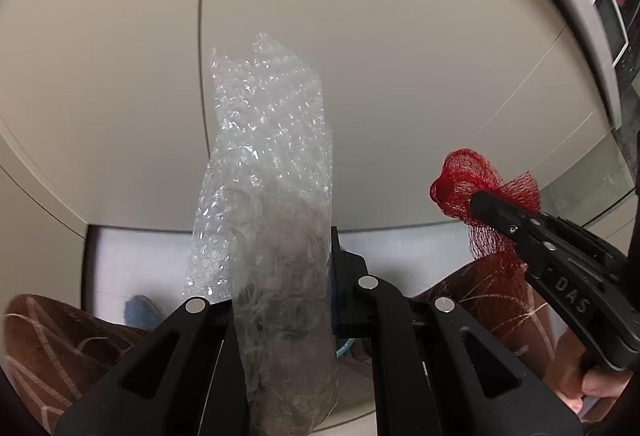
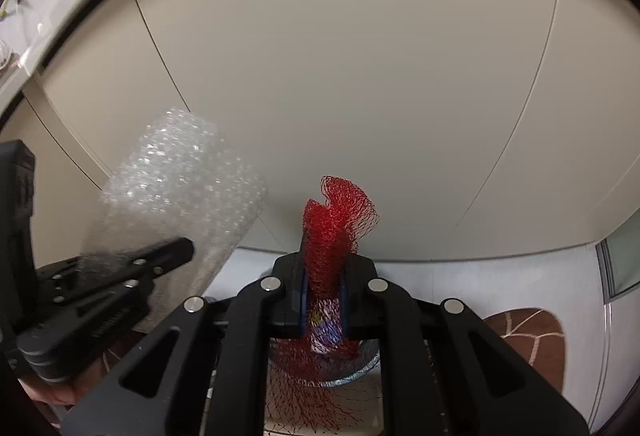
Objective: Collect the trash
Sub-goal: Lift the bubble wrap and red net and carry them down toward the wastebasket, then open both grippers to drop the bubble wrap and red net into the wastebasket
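Note:
My left gripper (image 1: 280, 256) is shut on a crumpled sheet of clear bubble wrap (image 1: 268, 163) that sticks up past the fingers in front of beige cabinet doors. It also shows at the left of the right wrist view, the bubble wrap (image 2: 180, 187) held by the left gripper (image 2: 176, 250). My right gripper (image 2: 324, 272) is shut on a red mesh net bag (image 2: 336, 211), with more net and a printed label hanging below the jaws. In the left wrist view the red net (image 1: 464, 183) and right gripper (image 1: 480, 201) are at the right.
Beige cabinet doors (image 1: 360, 55) fill the background close ahead. A counter edge with a microwave (image 1: 608, 19) is at the upper right. Below is a pale floor (image 1: 132, 260) and the person's brown patterned clothing (image 1: 48, 340). A round blue-rimmed container (image 2: 360, 368) lies beneath the right gripper.

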Tool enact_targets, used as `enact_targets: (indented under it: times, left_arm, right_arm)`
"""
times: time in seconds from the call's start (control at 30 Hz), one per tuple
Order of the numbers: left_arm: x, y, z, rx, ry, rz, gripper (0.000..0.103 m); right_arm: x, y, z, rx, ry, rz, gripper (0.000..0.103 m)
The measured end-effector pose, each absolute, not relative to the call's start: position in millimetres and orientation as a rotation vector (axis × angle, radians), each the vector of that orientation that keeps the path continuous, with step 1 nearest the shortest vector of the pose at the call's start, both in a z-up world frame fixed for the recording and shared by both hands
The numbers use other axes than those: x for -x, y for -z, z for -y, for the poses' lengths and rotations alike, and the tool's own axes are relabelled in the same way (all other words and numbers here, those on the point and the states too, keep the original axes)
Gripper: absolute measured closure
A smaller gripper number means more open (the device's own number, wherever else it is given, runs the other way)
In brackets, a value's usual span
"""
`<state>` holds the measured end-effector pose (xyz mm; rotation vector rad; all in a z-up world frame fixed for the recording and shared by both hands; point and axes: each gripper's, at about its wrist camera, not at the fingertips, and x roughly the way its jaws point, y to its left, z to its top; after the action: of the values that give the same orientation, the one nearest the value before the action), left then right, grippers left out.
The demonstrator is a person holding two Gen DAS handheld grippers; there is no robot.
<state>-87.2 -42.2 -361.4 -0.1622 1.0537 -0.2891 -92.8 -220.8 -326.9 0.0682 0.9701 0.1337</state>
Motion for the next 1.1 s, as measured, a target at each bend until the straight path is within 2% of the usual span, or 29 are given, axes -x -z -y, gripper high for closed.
enact_targets:
  times: [0.3,0.5,0.8,0.87,0.93,1.1]
  left_arm:
    - [68.4,453.6,44.0,0.193,0.322,-1.183,0.097]
    - [56.5,487.2,61.5,0.168,0.320,-1.254,0.096]
    - [53.9,517.2,79.1,0.145,0.359,-1.317,0.096]
    - [53.2,518.6,77.6,0.151,0.364,-1.322,0.090]
    - [51.3,512.5,80.2,0.152,0.362,-1.315,0.074]
    - [54.8,505.6,79.8,0.131,0.356,-1.300,0.062]
  right_arm:
    - [74.6,383.5,214.4,-0.034,-0.115,-1.023,0.093]
    - [67.3,415.0,214.8,-0.057,-0.118,-1.069,0.093]
    - [45.0,429.5,213.9,-0.072,-0.104,-1.087,0.093]
    - [42.5,430.2,212.6,-0.076,-0.101,-1.095,0.093]
    - [40.5,432.2,216.1,-0.080,-0.098,-1.101,0.093]
    - [35.5,434.1,217.7,-0.070,-0.095,-1.109,0.093]
